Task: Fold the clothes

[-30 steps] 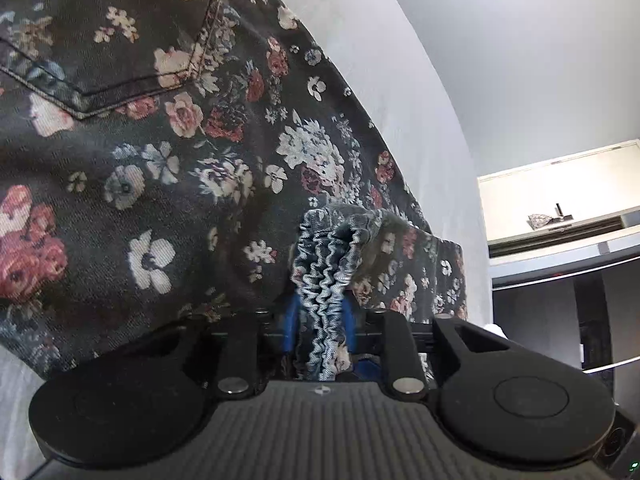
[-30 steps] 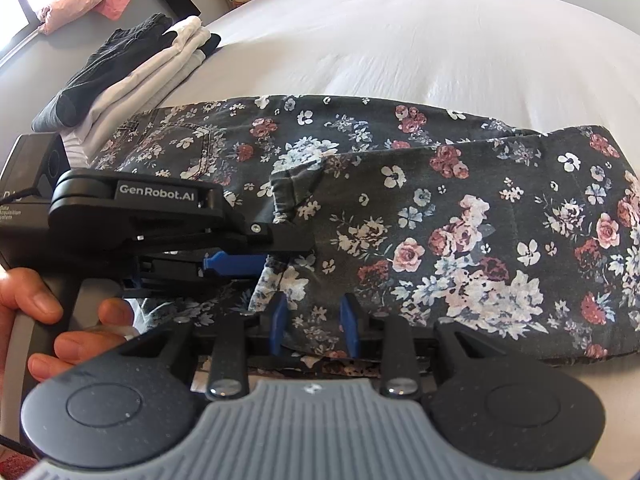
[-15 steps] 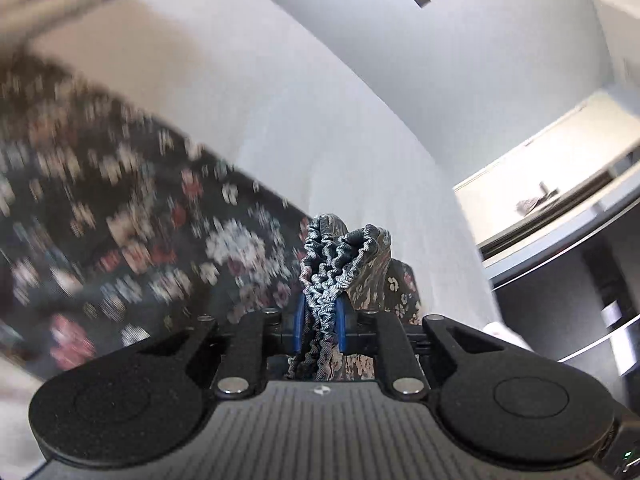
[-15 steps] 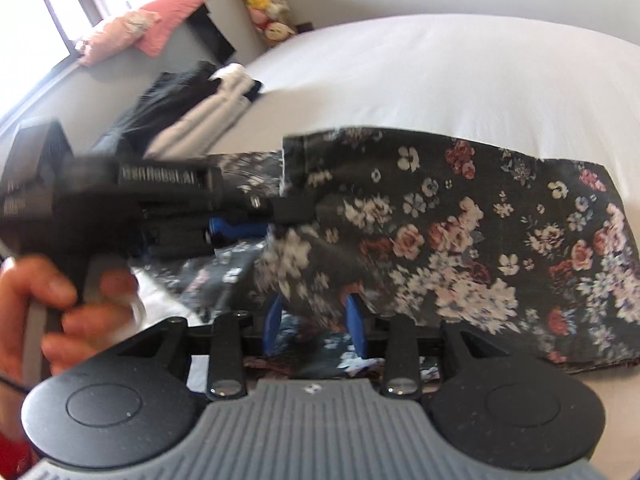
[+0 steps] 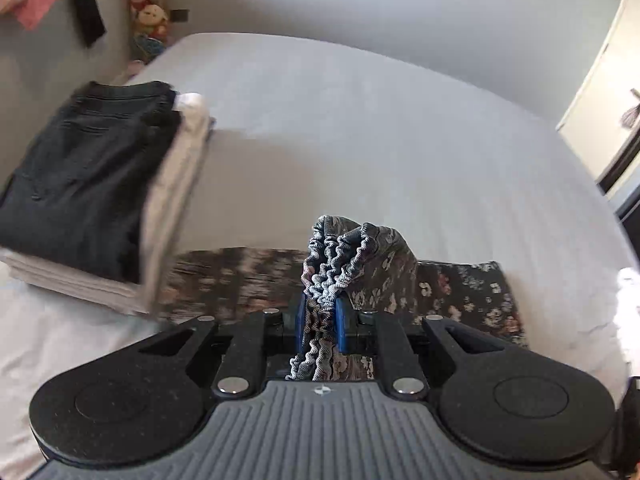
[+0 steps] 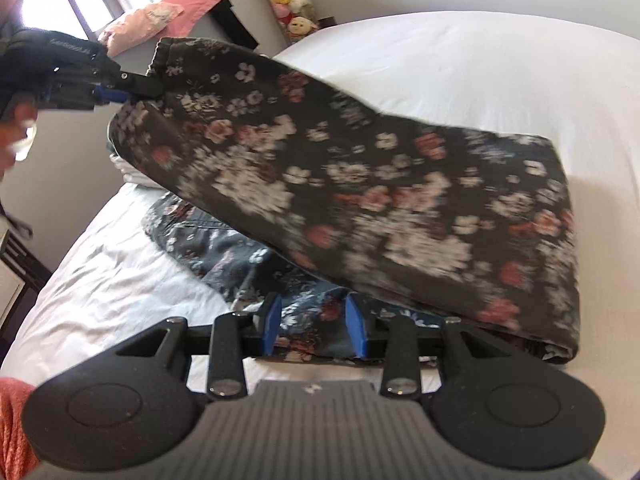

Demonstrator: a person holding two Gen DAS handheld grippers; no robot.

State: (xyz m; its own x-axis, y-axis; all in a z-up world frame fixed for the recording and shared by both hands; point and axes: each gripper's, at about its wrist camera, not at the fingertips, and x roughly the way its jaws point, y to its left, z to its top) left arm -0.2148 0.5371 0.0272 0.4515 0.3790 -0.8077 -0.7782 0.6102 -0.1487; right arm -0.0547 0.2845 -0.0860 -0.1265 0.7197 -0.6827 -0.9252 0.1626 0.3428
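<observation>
Dark floral trousers (image 6: 360, 184) lie across the white bed (image 6: 480, 72). My left gripper (image 5: 319, 320) is shut on a ruffled elastic edge of them, bunched between its blue pads. In the right wrist view the left gripper (image 6: 120, 92) holds that edge high at the upper left. The top layer slopes from it down to the bed. My right gripper (image 6: 314, 324) sits low at the near edge. The lower floral layer fills the gap between its pads. More of the trousers (image 5: 460, 292) shows below the left gripper.
A stack of folded clothes (image 5: 80, 184), black on top of white, sits at the bed's left side. Plush toys (image 5: 148, 8) and a pink pillow (image 6: 160, 16) are beyond the bed's far corner. A hand (image 6: 16, 128) grips the left tool. An orange cloth (image 6: 12, 420) is at the lower left.
The left gripper has risen and turned with the elastic edge, peeling the top layer up off the bed. The right gripper stayed near the front edge, tilting slightly.
</observation>
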